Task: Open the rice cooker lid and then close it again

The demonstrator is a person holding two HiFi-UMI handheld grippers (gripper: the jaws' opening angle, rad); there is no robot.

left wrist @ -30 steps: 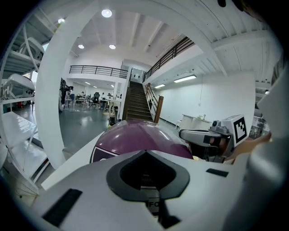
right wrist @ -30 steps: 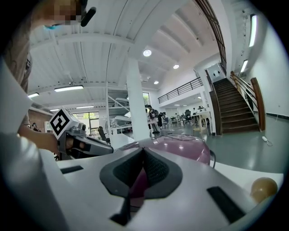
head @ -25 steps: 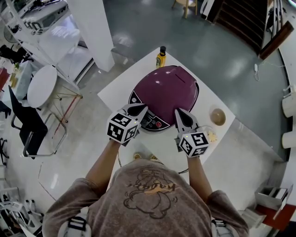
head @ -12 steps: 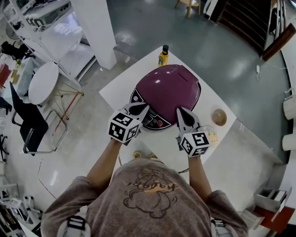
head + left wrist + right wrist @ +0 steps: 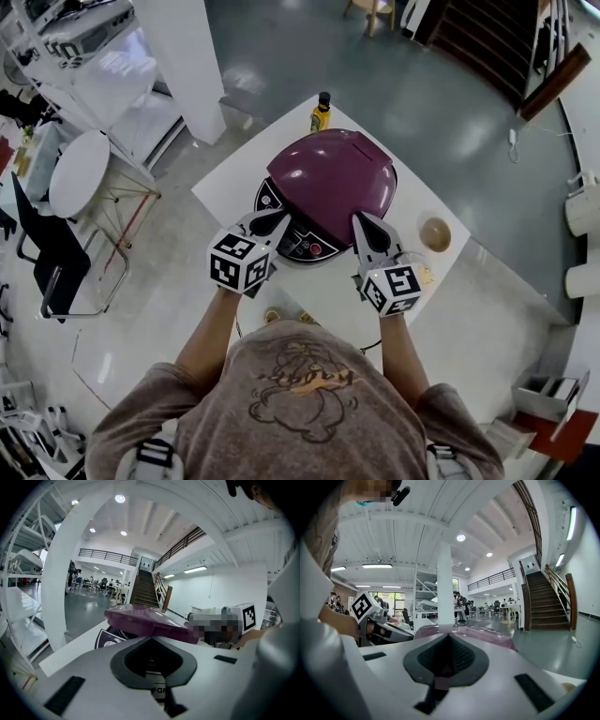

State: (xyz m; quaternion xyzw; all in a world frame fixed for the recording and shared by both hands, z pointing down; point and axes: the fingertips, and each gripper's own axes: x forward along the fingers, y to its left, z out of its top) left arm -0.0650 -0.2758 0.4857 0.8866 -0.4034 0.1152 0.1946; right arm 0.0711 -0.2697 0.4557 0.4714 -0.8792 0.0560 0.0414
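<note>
L gripper [image 5: 283,217] & R gripper [image 5: 358,218] both closed, empty, at rice cooker [image 5: 333,178] front; bottle [image 5: 321,112] behind, bowl [image 5: 435,233] beside.

The right gripper [image 5: 449,637] has its jaws pressed together with nothing between them. Its tips are at the near edge of the purple rice cooker lid [image 5: 489,637]; contact cannot be told. To the left, the left gripper [image 5: 408,636] points toward the same lid, with a hand [image 5: 340,620] behind it. Far off stand a white pillar [image 5: 445,583] and, at right, a staircase [image 5: 544,604].

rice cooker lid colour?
Glossy purple-magenta domed rice cooker lid, clearest in the head view.
</note>
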